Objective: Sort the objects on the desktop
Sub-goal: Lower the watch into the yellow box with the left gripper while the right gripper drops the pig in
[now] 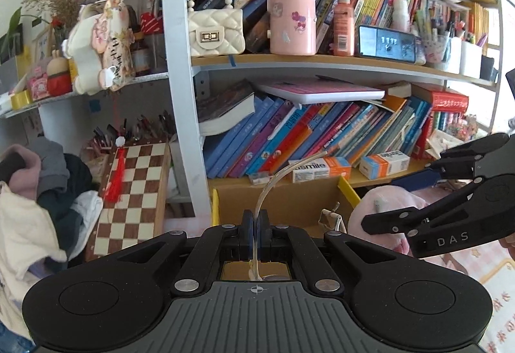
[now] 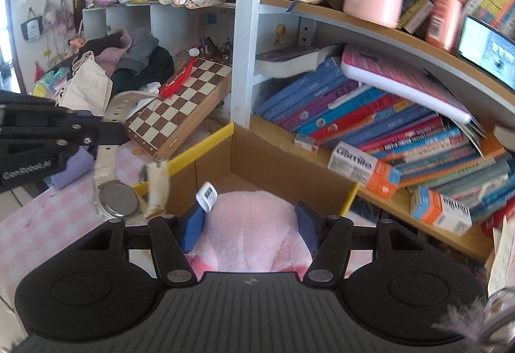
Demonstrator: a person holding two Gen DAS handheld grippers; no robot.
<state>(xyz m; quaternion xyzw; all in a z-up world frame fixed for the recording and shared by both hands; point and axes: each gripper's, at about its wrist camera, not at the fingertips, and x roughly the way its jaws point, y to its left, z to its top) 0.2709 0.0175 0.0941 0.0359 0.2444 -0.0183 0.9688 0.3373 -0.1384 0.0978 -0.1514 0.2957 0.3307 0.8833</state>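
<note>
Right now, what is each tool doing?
Left tool: closed on the cream strap of a round-faced wristwatch.
Right tool: closed on a fluffy pink plush toy.

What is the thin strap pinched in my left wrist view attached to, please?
Observer: It belongs to a wristwatch. Its round metal case hangs below the left gripper, with the case back turned toward the right camera.
Operator: Thank you. Is the right gripper actually holding anything?
Observer: Yes. The right gripper has a pink plush toy squeezed between its two blue pads, just in front of the open cardboard box.
</note>
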